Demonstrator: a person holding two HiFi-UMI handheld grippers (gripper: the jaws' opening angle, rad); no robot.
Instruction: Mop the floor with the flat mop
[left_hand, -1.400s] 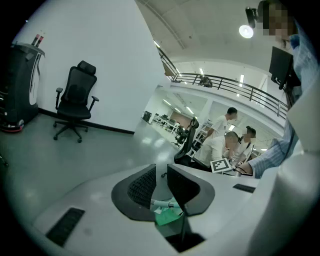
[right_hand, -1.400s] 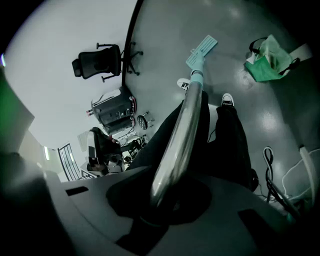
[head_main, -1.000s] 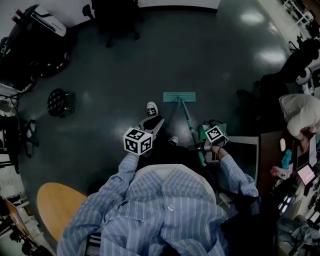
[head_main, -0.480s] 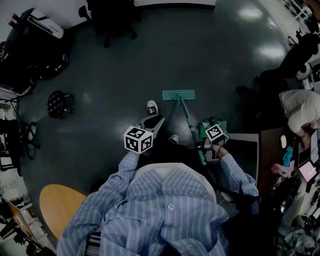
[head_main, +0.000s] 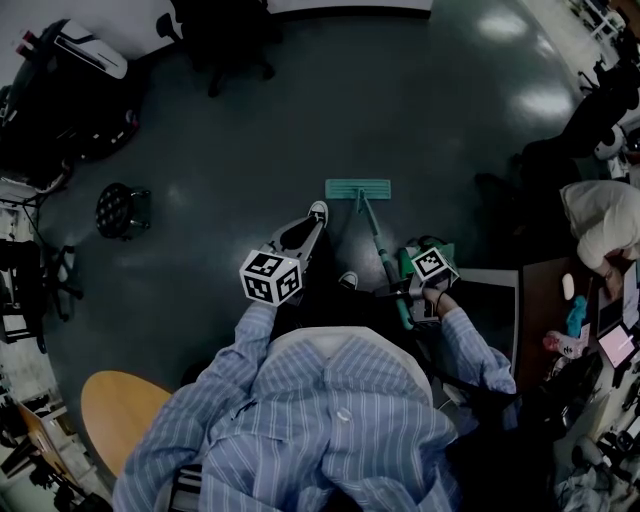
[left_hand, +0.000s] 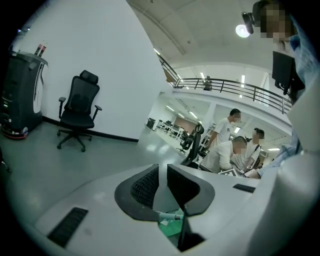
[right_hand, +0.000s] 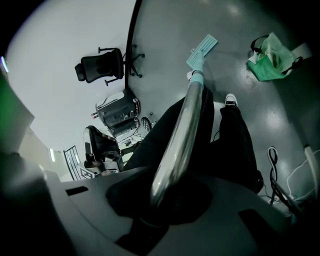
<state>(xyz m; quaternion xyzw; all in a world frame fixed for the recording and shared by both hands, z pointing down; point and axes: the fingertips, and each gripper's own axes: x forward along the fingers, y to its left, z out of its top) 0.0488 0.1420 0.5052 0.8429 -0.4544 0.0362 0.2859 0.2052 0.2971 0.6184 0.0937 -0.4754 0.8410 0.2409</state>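
Metal mop handle (right_hand: 181, 132) sat clamped in the right gripper (right_hand: 159, 202), its flat head (right_hand: 202, 47) on the floor (right_hand: 265, 120) well ahead; left gripper (left_hand: 163, 186) stood slightly apart, empty. One-handed, the handle could twist or slip.

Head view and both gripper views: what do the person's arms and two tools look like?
Both arms wear blue-and-white striped long shirt sleeves. The pale grey plastic left tool has dark ribbed pads; the grey right tool looks darker in shadow. Each carries a white cube with black square markers: left cube, right cube.
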